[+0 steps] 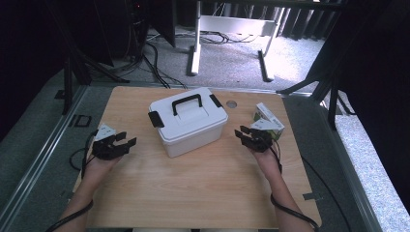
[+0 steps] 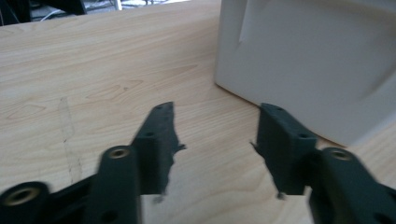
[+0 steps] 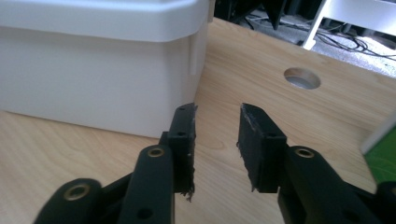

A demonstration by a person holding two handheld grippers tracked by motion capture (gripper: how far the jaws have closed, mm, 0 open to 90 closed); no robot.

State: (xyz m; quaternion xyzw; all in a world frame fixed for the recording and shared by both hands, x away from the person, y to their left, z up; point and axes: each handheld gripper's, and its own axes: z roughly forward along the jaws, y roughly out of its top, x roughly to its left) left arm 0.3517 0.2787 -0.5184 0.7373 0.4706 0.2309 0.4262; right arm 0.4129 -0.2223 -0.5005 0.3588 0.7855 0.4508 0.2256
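A white plastic box (image 1: 188, 121) with a black handle (image 1: 186, 103) and black side latches stands closed in the middle of the wooden table (image 1: 203, 193). My left gripper (image 1: 126, 138) hovers left of it, open, with bare wood between its fingers. In the left gripper view its jaws (image 2: 215, 126) point at the box wall (image 2: 308, 60). To the right of the box my right gripper (image 1: 240, 131) is open and holds nothing. In the right gripper view its jaws (image 3: 217, 126) stand a narrow gap apart beside the box corner (image 3: 93, 60).
A small white and green carton (image 1: 267, 121) sits just behind my right hand, near the table's right edge, and its green side (image 3: 383, 158) is at the right gripper view's margin. A round hole (image 1: 231, 103) pierces the tabletop behind the box. Cables and desk legs stand on the floor beyond.
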